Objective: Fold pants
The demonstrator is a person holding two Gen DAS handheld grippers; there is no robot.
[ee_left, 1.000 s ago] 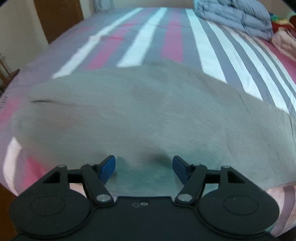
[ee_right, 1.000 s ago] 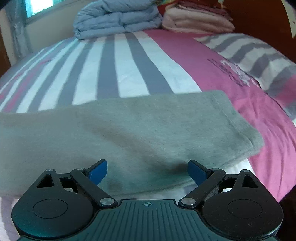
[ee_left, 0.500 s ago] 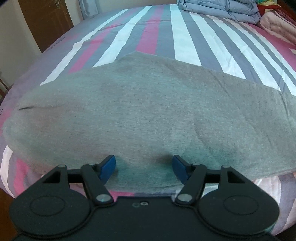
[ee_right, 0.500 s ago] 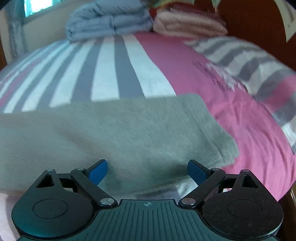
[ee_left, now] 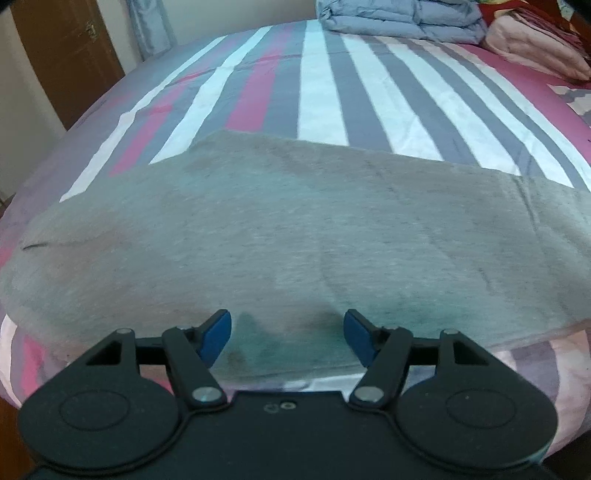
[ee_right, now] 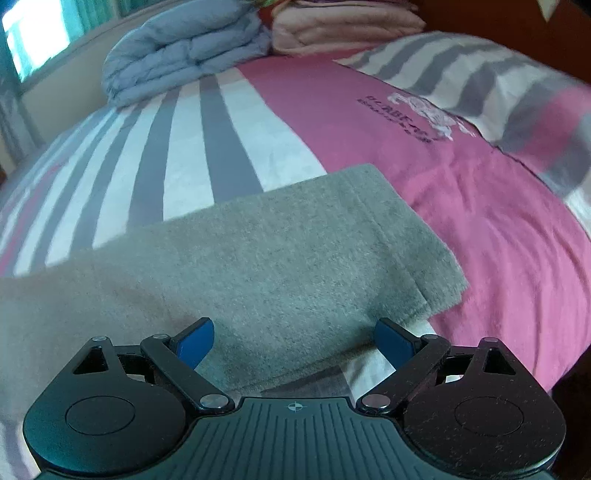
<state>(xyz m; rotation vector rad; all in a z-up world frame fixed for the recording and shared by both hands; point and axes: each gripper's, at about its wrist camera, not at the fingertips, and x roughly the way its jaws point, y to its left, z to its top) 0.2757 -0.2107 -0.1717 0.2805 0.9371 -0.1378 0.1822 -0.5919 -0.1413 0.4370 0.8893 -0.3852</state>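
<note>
The grey pants lie flat and folded lengthwise across the striped bed, running left to right. In the right wrist view their hemmed leg end lies on the pink part of the sheet. My left gripper is open and empty, just above the near edge of the pants. My right gripper is open and empty, over the near edge close to the leg end. Its blue fingertips straddle the fabric edge without holding it.
The bed has grey, white and pink stripes. A folded blue-grey duvet and pink blankets are stacked at the far side. A striped pillow lies at the right. A wooden door stands far left. The bed's near edge is right below both grippers.
Both grippers have drawn back and lifted a little from the pants, so more of the bed shows. The right wrist view has swung toward the leg end. The jaws stayed open.
</note>
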